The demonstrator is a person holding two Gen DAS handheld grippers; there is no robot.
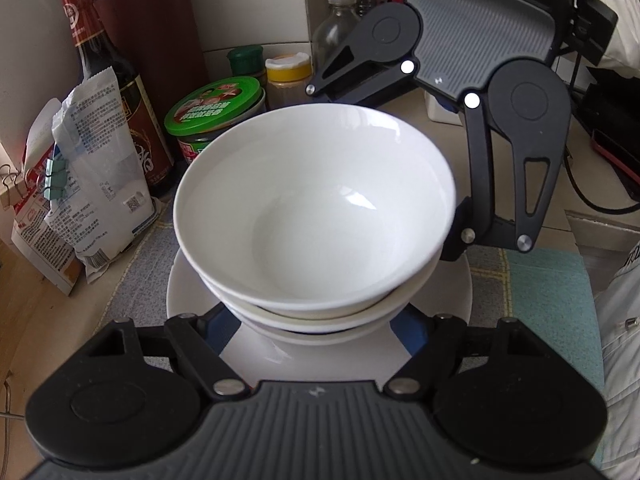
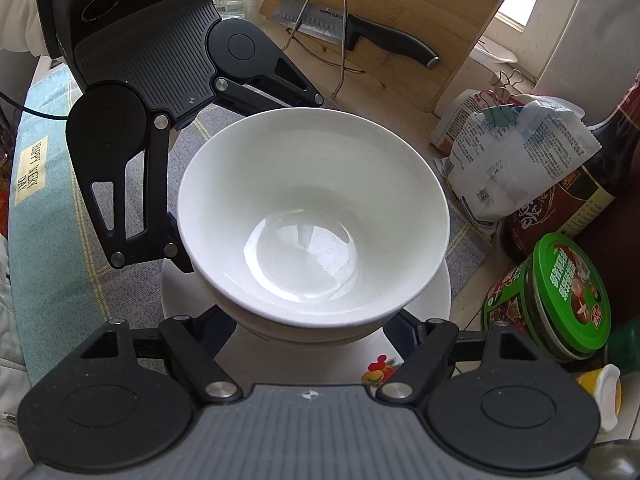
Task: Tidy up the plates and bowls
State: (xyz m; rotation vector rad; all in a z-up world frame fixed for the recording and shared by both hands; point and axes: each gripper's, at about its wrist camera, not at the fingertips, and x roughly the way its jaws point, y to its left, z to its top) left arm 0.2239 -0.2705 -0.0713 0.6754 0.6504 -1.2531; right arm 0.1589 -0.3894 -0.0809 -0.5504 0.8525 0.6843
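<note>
A: Where the two claws meet, what sits between them?

B: A stack of white bowls (image 1: 312, 216), nested one in another, standing on a white plate (image 1: 180, 292). The plate lies on a checked cloth (image 1: 136, 256) on the counter (image 1: 36, 320).

A: State of the left claw (image 1: 316, 330)?

B: Its two fingers reach in at either side of the lower bowls, under the top bowl's rim. The contact points are hidden by the stack, so I cannot tell whether the pads press on a bowl or stand clear.

A: And the right claw (image 2: 310, 326)?

B: Same condition. Its fingers flank the base of the stack from the opposite side, with the tips out of sight beneath the rim. Whether it is clamped on a bowl cannot be told either. In the left wrist view one of its fingers lies against the far right edge of the stack.

A: Orientation of the bowls?

B: Upright, mouths up, the top bowl empty. It sits slightly off-centre on those below.

A: Surroundings?

B: On one side of the stack: a green-lidded jar (image 1: 216, 110), a dark sauce bottle (image 1: 116, 80), clipped paper packets (image 1: 96, 184), a yellow-capped jar (image 1: 288, 76) and a clear bottle with a red cap (image 1: 340, 16). Beyond the stack in the right wrist view, a wooden cutting board (image 2: 400, 24) leans upright with a black-handled knife (image 2: 360, 28) across a wire rack (image 2: 320, 36) before it. A plate edge near the right claw bears a fruit print (image 2: 380, 368).
</note>
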